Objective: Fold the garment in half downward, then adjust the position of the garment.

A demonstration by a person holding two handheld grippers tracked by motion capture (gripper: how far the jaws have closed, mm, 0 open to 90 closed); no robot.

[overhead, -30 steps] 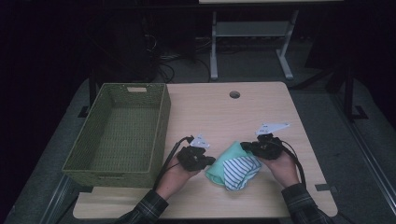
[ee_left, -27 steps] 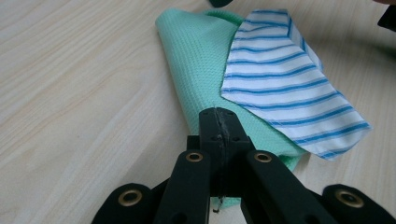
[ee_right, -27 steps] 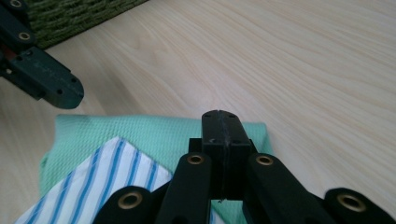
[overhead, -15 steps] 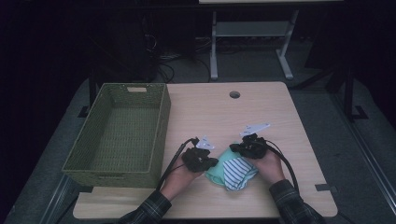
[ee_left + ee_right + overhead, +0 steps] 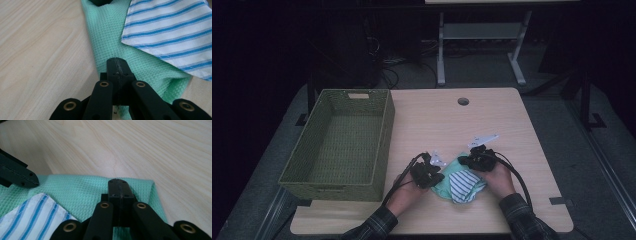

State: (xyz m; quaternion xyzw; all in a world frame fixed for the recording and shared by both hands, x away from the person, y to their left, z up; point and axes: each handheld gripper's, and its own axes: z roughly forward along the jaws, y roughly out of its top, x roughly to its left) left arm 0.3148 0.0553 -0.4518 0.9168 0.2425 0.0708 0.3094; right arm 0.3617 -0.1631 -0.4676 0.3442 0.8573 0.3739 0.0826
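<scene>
A mint-green waffle cloth lies on the wooden table near its front edge, and a white cloth with blue stripes lies folded on top of it. My left gripper rests at the green cloth's left edge with its jaws shut. In the left gripper view the closed tips sit over the green cloth, beside the striped cloth. My right gripper is shut at the far edge; its tips hover over the green cloth. I see no fabric between either pair of jaws.
A green woven basket stands empty on the left of the table. A round cable hole is near the far edge. The left gripper's jaw shows at the left of the right gripper view. Dark floor and a metal stand lie beyond.
My right gripper has moved left and down to the cloth's far edge. My left gripper has sunk slightly toward the cloth's left edge. Both stayed shut.
</scene>
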